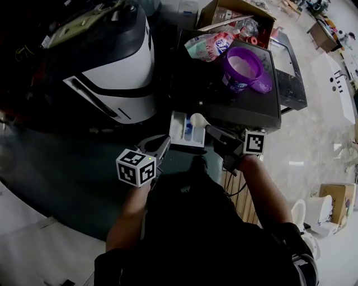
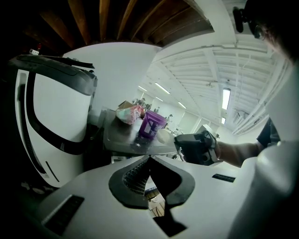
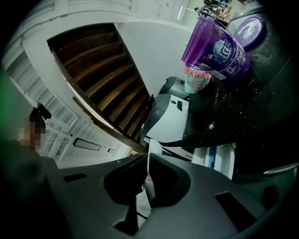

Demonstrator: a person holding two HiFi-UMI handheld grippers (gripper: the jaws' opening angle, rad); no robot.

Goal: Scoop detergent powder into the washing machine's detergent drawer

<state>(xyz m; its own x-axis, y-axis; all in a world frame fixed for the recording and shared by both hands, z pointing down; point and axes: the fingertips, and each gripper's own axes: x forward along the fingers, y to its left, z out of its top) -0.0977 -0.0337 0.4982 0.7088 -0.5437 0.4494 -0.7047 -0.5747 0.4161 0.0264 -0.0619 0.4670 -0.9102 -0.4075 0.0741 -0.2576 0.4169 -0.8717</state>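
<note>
A purple detergent tub (image 1: 243,66) stands open on the dark washer top (image 1: 224,103), its lid (image 1: 262,84) beside it. The white detergent drawer (image 1: 186,131) is pulled out below the top's front edge. My right gripper (image 1: 215,134) is shut on the handle of a white scoop (image 1: 197,119), whose bowl hangs over the drawer's right end. The handle (image 3: 150,156) shows between the jaws, with the tub (image 3: 216,46) and drawer (image 3: 220,159) ahead. My left gripper (image 1: 162,148) is shut and holds nothing, just left of the drawer. It looks toward the tub (image 2: 152,125) and the scoop (image 2: 163,135).
A white and black machine (image 1: 114,67) stands to the left of the washer. A pink detergent bag (image 1: 210,44) and a cardboard box (image 1: 238,14) sit behind the tub. Wooden slats (image 1: 238,195) lie by the person's right arm. Powder specks dot the washer top (image 3: 233,112).
</note>
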